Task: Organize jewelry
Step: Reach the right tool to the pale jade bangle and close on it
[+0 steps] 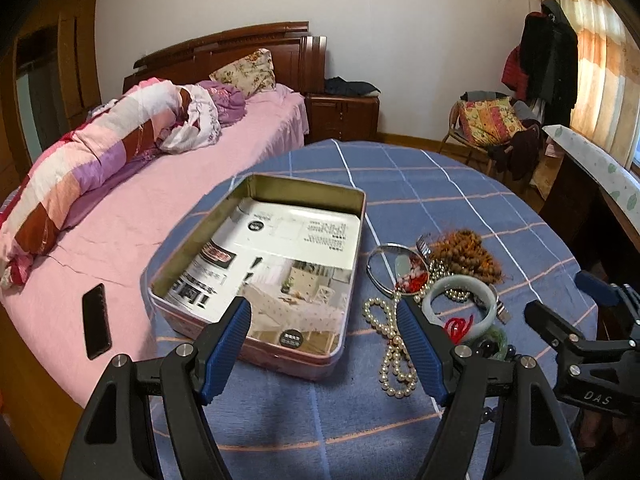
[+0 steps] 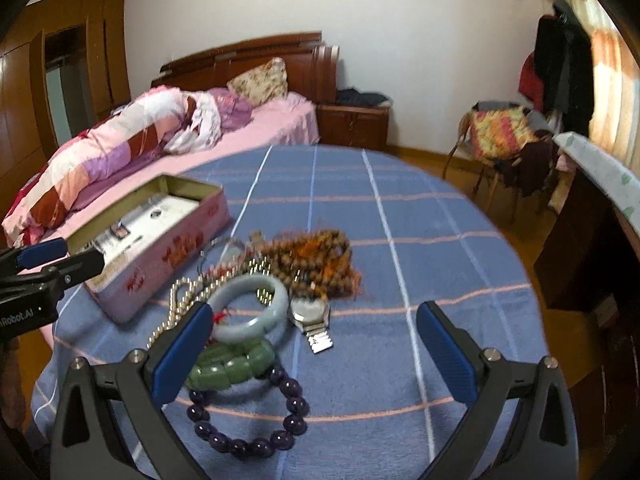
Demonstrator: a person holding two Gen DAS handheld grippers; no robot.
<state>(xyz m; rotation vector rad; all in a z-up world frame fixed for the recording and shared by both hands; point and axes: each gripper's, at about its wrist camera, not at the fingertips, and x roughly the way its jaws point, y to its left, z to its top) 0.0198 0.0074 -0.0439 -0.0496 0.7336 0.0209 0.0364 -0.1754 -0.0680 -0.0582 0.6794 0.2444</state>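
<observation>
An open pink tin box, lined with a printed sheet, sits on the blue checked tablecloth. Right of it lies a jewelry pile: pearl necklace, pale jade bangle, brown bead strand, silver watch, green jade bracelet, purple bead bracelet. My left gripper is open above the tin's near edge, nothing between its fingers. My right gripper is open just behind the jewelry, empty.
A round table carries everything; its edge drops off to the right. A bed with a rolled quilt stands at the left, a black phone on it. A chair with clothes and a desk are at the right.
</observation>
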